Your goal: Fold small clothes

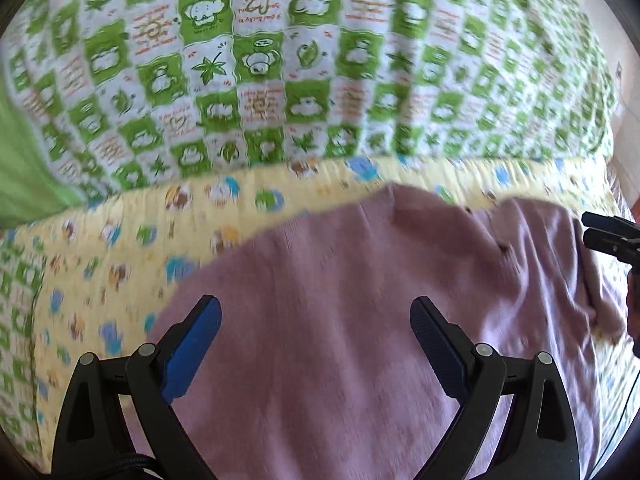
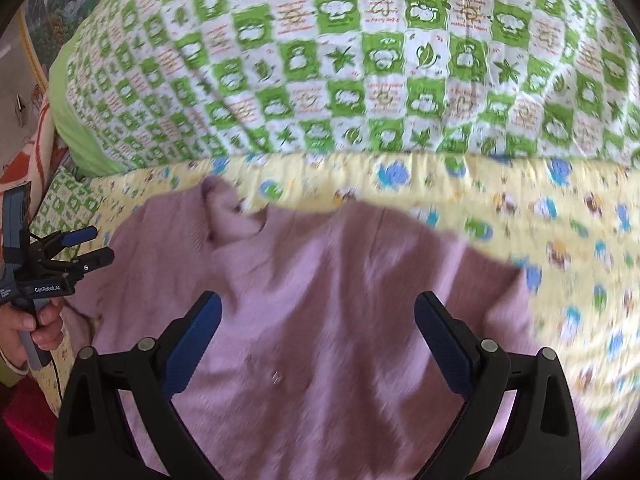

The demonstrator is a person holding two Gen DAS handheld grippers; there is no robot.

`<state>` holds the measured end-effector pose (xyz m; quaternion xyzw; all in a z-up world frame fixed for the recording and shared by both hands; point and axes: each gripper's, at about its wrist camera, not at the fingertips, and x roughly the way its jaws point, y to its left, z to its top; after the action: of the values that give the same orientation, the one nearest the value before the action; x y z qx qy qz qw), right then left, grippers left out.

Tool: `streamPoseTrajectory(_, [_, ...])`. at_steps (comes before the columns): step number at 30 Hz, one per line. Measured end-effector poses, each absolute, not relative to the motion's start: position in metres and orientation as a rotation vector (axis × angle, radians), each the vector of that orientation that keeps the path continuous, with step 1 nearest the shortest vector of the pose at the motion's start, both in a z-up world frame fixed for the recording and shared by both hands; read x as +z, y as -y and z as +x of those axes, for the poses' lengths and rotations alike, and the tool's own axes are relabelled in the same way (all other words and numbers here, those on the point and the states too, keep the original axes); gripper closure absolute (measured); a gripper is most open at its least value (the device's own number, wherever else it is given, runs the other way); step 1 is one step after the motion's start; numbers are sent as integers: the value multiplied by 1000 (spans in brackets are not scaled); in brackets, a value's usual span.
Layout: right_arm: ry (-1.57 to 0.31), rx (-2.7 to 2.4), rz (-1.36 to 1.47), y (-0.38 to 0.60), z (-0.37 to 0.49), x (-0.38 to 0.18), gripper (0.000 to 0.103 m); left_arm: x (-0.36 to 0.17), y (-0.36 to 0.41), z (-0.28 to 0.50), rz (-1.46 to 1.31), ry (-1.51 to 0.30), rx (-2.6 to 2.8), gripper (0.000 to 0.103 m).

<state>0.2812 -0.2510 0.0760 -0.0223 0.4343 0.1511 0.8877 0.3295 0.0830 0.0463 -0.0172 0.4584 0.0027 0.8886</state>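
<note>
A small mauve-pink knit garment point(image 1: 360, 300) lies spread on a yellow cartoon-print sheet point(image 1: 120, 240); it also shows in the right wrist view point(image 2: 320, 300), with its neck opening point(image 2: 232, 216) at the far left. My left gripper point(image 1: 316, 320) is open just above the garment's middle and holds nothing. My right gripper point(image 2: 318, 320) is open above the garment and holds nothing. The right gripper's fingertips point(image 1: 600, 228) show at the right edge of the left wrist view. The left gripper point(image 2: 90, 246) shows at the left of the right wrist view, open.
A green-and-white checked quilt point(image 1: 280, 60) with animal and leaf prints lies heaped behind the sheet, also in the right wrist view point(image 2: 360, 60). A plain green pillow edge point(image 2: 76, 120) sits at the left. The bed's left edge drops to a pink object point(image 2: 24, 420).
</note>
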Motion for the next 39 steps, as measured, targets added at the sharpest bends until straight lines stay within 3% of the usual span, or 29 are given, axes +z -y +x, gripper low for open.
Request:
streamPoseTrajectory(9, [-970, 423, -32, 269, 376, 62, 7, 18, -110, 409, -93, -1068, -82, 7])
streamPoseTrajectory(14, [-1074, 457, -89, 264, 409, 33, 34, -14, -121, 438, -119, -1176, -108, 7])
streamPoseTrajectory(16, [-1114, 483, -119, 257, 418, 21, 40, -25, -121, 444, -94, -1207, -104, 7])
streamPoseTrajectory(18, [-1147, 507, -156, 252, 422, 11, 53, -26, -115, 445, -67, -1197, -110, 8])
streamPoseTrajectory(19, [-1160, 519, -183, 248, 421, 6, 65, -25, -113, 445, -52, -1190, -111, 9])
streamPoseTrajectory(20, [-1159, 524, -207, 245, 420, 4, 83, -24, -109, 444, -37, -1185, -121, 17])
streamPoseTrajectory(21, [-1158, 539, -219, 243, 417, 4, 92, -23, -106, 442, -21, -1180, -142, 34])
streamPoseTrajectory(22, [-1150, 544, -219, 241, 414, 5, 93, -21, -103, 441, -11, -1177, -157, 45])
streamPoseTrajectory(23, [-1135, 542, -226, 242, 411, 7, 93, -14, -98, 438, -1, -1169, -182, 79])
streamPoseTrajectory(24, [-1118, 539, -234, 242, 407, 11, 93, -9, -95, 436, -5, -1167, -203, 95])
streamPoseTrajectory(31, [-904, 397, -171, 279, 390, 75, 95, 20, -100, 413, 6, -1040, -132, 96])
streamPoseTrajectory(39, [-948, 179, -208, 291, 408, 24, 95, -12, -106, 425, -38, -1060, -35, 96])
